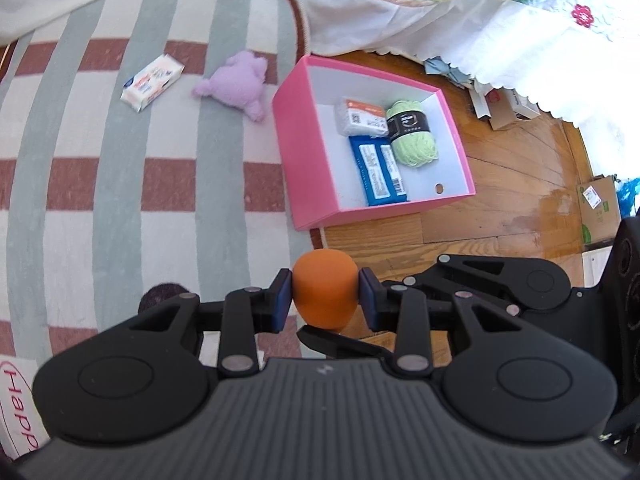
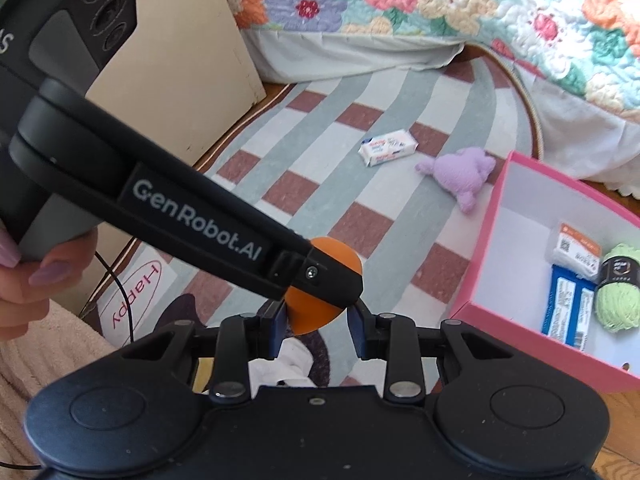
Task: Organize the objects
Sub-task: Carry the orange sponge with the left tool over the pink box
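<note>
My left gripper (image 1: 325,294) is shut on an orange ball (image 1: 325,294) and holds it above the rug's edge, short of the pink box (image 1: 304,152). In the right wrist view the left gripper's finger (image 2: 320,276) crosses the ball (image 2: 316,316), which sits between my right gripper's (image 2: 318,326) open pads without clear contact. The pink box (image 2: 496,248) holds a green yarn ball (image 1: 412,136), a blue packet (image 1: 378,172) and a white packet (image 1: 360,116). A purple plush toy (image 1: 236,84) and a white soap box (image 1: 152,82) lie on the rug.
A striped rug (image 1: 100,180) covers the floor on the left, wood floor (image 1: 500,200) on the right. A bed with a floral quilt (image 2: 440,4) borders the far side. Cardboard boxes (image 1: 596,208) sit at the right; a beige panel (image 2: 180,60) stands at the left.
</note>
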A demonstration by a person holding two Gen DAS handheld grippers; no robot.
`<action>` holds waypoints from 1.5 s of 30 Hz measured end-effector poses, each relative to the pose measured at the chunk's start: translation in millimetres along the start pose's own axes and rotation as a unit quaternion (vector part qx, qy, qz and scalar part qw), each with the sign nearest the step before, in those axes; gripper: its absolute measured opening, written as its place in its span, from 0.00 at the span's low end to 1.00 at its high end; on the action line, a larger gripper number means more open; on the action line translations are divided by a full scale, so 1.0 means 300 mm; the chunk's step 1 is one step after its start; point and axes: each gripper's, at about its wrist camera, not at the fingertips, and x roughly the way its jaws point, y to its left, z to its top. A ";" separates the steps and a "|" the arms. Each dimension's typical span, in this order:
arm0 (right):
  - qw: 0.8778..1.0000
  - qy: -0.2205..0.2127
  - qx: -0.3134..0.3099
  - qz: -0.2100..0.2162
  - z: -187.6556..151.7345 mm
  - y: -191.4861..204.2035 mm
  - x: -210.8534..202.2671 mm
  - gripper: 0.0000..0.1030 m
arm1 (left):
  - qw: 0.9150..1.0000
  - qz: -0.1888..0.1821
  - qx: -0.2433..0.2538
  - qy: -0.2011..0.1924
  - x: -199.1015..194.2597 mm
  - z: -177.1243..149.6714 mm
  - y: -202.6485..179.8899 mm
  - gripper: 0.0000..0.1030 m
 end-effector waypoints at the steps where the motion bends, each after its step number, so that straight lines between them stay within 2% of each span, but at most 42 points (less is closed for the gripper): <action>1: 1.000 -0.004 -0.001 -0.002 -0.002 -0.006 -0.007 0.36 | 1.000 0.000 0.003 -0.001 0.000 0.005 -0.012 0.33; 9: 0.999 -0.029 0.012 -0.023 -0.025 -0.090 -0.040 0.36 | 1.000 -0.010 0.028 -0.006 0.058 0.056 -0.096 0.33; 17: 0.995 -0.051 0.054 -0.062 -0.063 -0.223 -0.039 0.36 | 0.998 -0.034 0.059 -0.002 0.195 0.148 -0.186 0.33; 19: 0.994 -0.055 0.068 -0.072 -0.067 -0.261 -0.030 0.36 | 0.998 -0.041 0.047 0.003 0.239 0.179 -0.193 0.33; 28: 0.986 -0.058 0.131 -0.091 -0.062 -0.457 0.039 0.36 | 0.999 -0.038 0.028 0.017 0.433 0.302 -0.238 0.33; 33: 0.980 -0.065 0.163 -0.095 -0.069 -0.560 0.054 0.36 | 0.998 -0.032 0.053 0.004 0.507 0.341 -0.295 0.33; 36: 0.978 -0.054 0.172 -0.108 -0.084 -0.603 0.055 0.36 | 0.997 -0.045 0.053 0.017 0.562 0.360 -0.320 0.33; 39: 0.974 -0.046 0.171 -0.138 -0.112 -0.631 0.048 0.36 | 0.996 -0.067 0.048 0.030 0.623 0.371 -0.348 0.34; 45: 0.963 -0.043 0.195 -0.180 -0.151 -0.709 0.046 0.36 | 0.994 -0.095 0.038 0.032 0.728 0.390 -0.395 0.34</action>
